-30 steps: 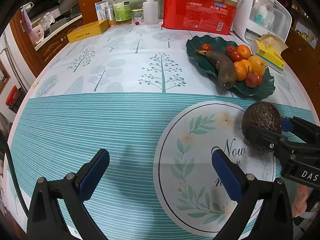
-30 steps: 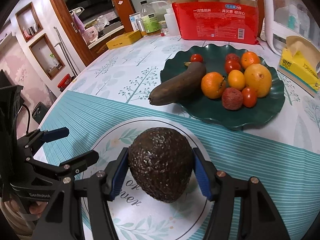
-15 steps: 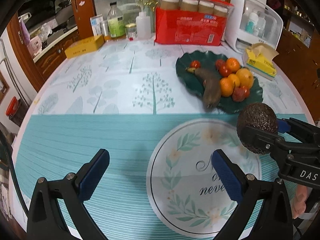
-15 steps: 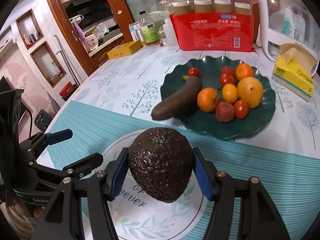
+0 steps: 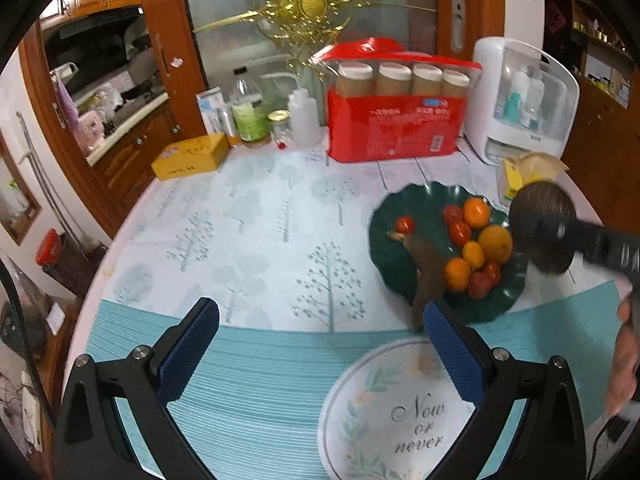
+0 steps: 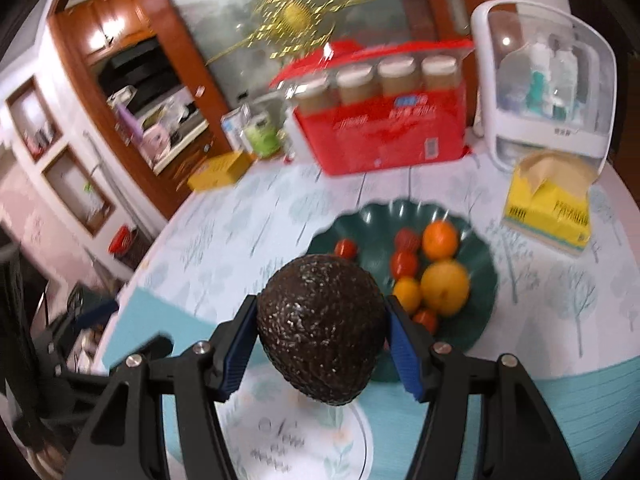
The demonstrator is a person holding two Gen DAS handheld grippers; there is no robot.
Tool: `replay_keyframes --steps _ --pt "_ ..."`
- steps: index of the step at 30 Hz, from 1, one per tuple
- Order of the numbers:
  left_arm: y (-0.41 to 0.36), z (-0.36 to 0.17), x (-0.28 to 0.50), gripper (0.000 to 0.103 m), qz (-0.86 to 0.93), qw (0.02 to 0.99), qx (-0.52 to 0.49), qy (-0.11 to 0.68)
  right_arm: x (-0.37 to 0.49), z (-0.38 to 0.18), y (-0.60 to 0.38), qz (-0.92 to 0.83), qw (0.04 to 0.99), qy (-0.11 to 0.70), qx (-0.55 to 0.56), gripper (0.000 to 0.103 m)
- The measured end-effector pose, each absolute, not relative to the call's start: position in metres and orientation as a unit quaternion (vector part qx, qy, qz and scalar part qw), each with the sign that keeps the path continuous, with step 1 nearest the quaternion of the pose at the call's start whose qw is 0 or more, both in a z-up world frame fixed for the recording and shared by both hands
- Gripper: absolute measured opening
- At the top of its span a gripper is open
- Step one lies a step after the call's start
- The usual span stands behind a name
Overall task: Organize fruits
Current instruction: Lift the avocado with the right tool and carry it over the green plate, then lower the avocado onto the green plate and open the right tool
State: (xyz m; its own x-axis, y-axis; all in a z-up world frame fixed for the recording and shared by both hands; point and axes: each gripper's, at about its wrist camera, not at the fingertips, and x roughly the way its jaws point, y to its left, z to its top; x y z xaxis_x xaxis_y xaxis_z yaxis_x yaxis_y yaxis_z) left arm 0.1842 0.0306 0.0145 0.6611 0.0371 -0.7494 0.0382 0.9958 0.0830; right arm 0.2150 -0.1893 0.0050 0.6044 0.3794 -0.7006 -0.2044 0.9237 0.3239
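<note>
A dark, bumpy avocado [image 6: 322,328] fills the middle of the right wrist view, with my right gripper [image 6: 320,350] shut on it between blue pads, well above the table. Behind it lies a dark green scalloped plate [image 6: 486,280] with oranges, small red tomatoes and other fruit. In the left wrist view the same avocado [image 5: 542,226] hangs at the right edge over the plate [image 5: 382,240], which also holds a long brown banana [image 5: 430,276]. My left gripper [image 5: 320,354] is open and empty above the teal striped cloth.
A round "Now or never" mat [image 5: 404,416] lies near the front. At the back stand a red pack of cups [image 5: 394,126], a white cabinet [image 5: 524,104], bottles [image 5: 250,116] and a yellow box [image 5: 190,156]. A yellow tissue pack [image 6: 548,204] sits right of the plate. A hand [image 5: 624,364] shows at right.
Both grippers have risen, so the table looks farther away. The avocado, still gripped, has moved from over the round mat toward the green plate.
</note>
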Motion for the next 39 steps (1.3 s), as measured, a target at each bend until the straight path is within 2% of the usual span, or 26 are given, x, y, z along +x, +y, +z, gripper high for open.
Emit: replay_keyframes --steps 9,14,28,33,39 --pt "0.048 0.055 0.207 0.102 0.034 0.914 0.027 0.404 0.275 0.039 -0.188 0.111 0.901 0.408 0.094 0.062" --pt "0.045 0.059 0.217 0.102 0.042 0.915 0.04 0.399 0.3 0.031 -0.187 0.086 0.903 0.414 0.08 0.062" --pt "0.019 0.009 0.243 0.102 0.002 0.908 0.056 0.415 0.339 -0.061 -0.188 0.058 0.868 0.49 0.056 0.062" --pt "0.007 -0.011 0.254 0.102 -0.009 0.901 0.062 0.429 0.344 -0.082 -0.179 0.063 0.861 0.503 0.04 0.062" --pt "0.011 -0.036 0.267 0.102 -0.023 0.893 0.03 0.449 0.345 -0.082 -0.174 0.072 0.865 0.495 0.037 0.062"
